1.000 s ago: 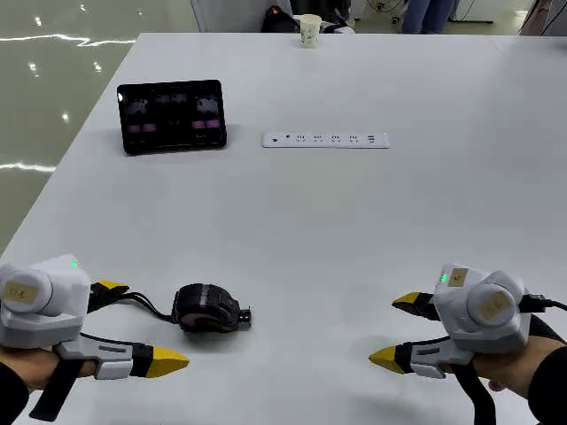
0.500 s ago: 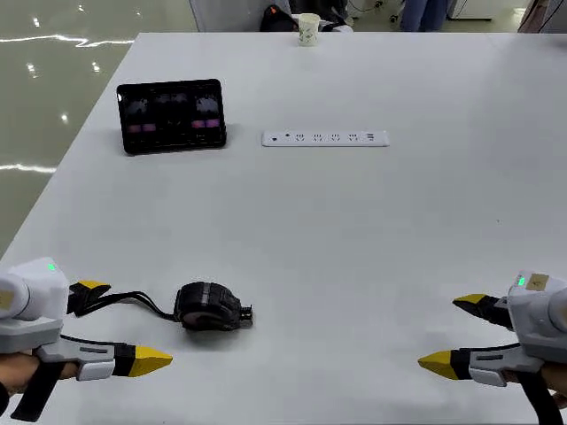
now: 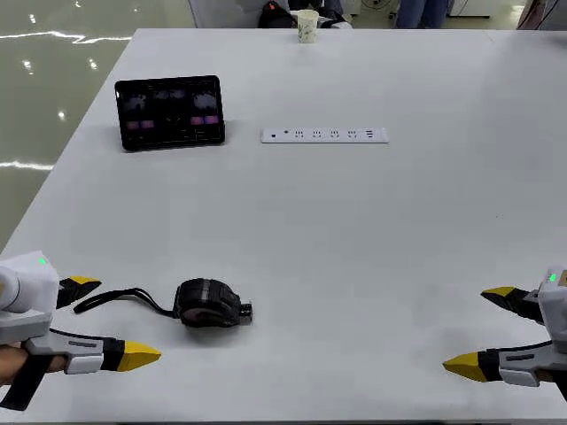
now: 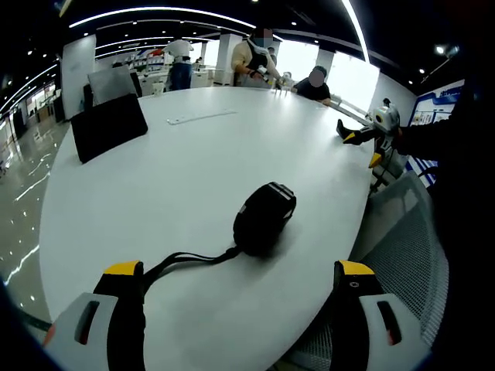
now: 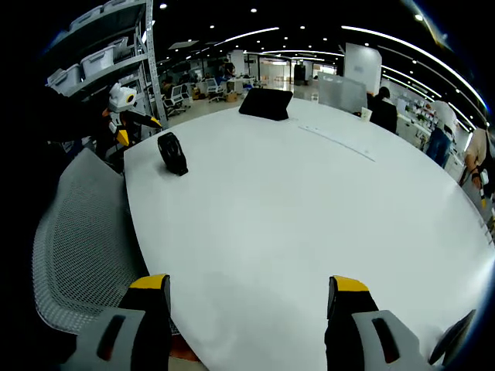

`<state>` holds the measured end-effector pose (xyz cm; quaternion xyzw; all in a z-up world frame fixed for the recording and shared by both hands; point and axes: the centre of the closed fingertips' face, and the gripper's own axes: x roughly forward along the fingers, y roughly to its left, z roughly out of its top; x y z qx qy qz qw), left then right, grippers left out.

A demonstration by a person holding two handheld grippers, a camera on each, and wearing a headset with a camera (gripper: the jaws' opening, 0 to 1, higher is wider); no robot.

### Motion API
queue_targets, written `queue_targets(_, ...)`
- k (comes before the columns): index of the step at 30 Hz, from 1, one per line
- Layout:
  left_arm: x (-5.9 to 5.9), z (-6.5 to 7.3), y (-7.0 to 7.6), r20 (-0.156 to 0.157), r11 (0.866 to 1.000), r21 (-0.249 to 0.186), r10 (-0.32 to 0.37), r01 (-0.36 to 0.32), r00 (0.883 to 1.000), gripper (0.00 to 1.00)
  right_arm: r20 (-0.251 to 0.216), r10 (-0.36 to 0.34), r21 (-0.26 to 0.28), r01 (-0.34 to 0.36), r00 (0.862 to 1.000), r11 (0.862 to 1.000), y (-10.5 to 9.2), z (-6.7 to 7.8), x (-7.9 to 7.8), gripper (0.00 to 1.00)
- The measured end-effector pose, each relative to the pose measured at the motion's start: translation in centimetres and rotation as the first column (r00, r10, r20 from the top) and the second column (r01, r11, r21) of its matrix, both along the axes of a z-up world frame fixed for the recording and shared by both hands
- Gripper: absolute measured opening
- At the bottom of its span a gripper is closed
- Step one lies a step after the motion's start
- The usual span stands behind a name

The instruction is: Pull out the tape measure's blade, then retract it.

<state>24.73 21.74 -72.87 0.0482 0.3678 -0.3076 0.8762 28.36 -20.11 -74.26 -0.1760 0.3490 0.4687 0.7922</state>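
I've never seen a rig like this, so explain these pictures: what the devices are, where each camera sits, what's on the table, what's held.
No robot: a person holds a gripper in each hand, the left gripper and the right gripper. The head view comes from a headset camera looking down at the white table. The two round pictures come from a camera on each gripper, looking out between its yellow-tipped jaws. On the table are a black tape measure with its strap, a tablet, a power strip and, at the far edge, a paper cup. Both pairs of jaws stand open and hold nothing; the tape measure lies just ahead of the left gripper.
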Motion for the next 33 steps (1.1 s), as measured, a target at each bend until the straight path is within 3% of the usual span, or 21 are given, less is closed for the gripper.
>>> queue_targets(6, 0.0, 0.1, 0.0, -0.004, 1.0, 0.006, -0.008, 0.008, 1.0, 0.99, -0.001, -0.013, 0.039, 0.013, 1.0, 0.999, 0.6, 0.0, 0.0, 0.98)
queue_targets(14, 0.0, 0.1, -0.3, -0.004, 1.0, 0.004, -0.002, 0.002, 1.0, 0.99, -0.001, -0.006, 0.032, 0.006, 1.0, 0.999, -0.3, -0.1, 0.1, 0.99)
queue_targets(26, -0.4, -0.3, -0.7, -0.035, 1.0, 0.0, -0.021, 0.021, 0.999, 0.99, -0.009, -0.006, 0.027, 0.006, 1.0, 1.0, -0.7, -0.3, 0.1, 0.99)
queue_targets(33, -0.3, -0.7, -0.2, -0.038, 0.999, 0.031, -0.029, 0.03, 0.999, 0.99, -0.019, -0.002, 0.011, 0.002, 1.0, 1.0, -0.7, -0.7, -0.3, 0.99)
